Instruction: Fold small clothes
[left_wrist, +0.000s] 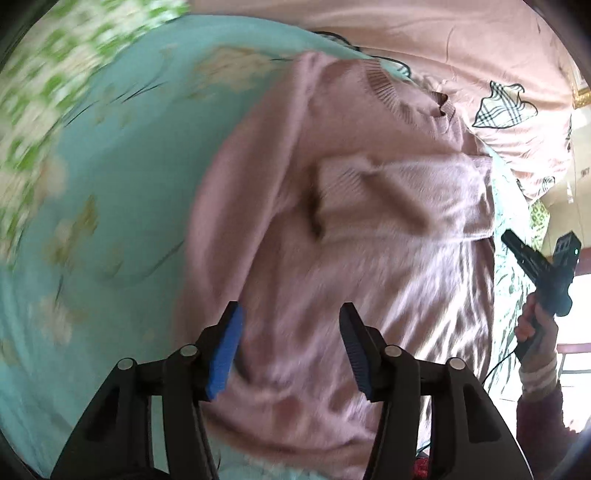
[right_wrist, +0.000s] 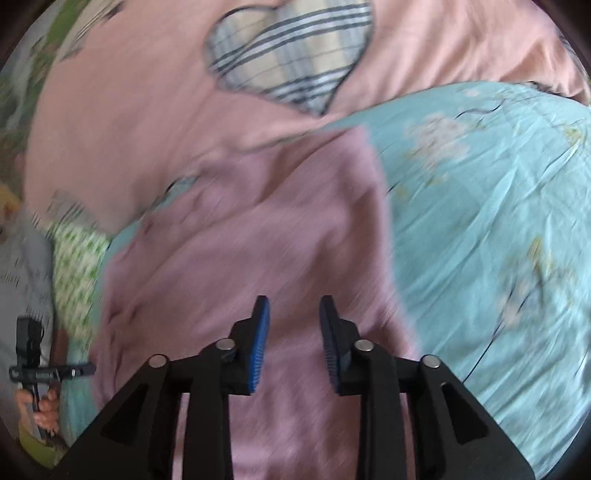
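Observation:
A pink knit sweater (left_wrist: 351, 221) lies on a turquoise floral bedsheet (left_wrist: 129, 166), its ribbed collar (left_wrist: 391, 92) at the far end and a sleeve folded across its chest. My left gripper (left_wrist: 290, 347) hovers open and empty over the sweater's lower part. In the right wrist view the same sweater (right_wrist: 240, 240) lies below my right gripper (right_wrist: 293, 339), which is open and empty above it. The right gripper also shows in the left wrist view (left_wrist: 543, 273), held in a hand at the sweater's right edge. The left gripper shows at the left edge of the right wrist view (right_wrist: 37, 369).
A pink quilt with plaid heart patches (right_wrist: 288, 59) is bunched along the far side of the bed (left_wrist: 461, 48). A green-and-white patterned cloth (left_wrist: 40, 92) lies at the sheet's edge. Bare turquoise sheet (right_wrist: 498, 221) spreads beside the sweater.

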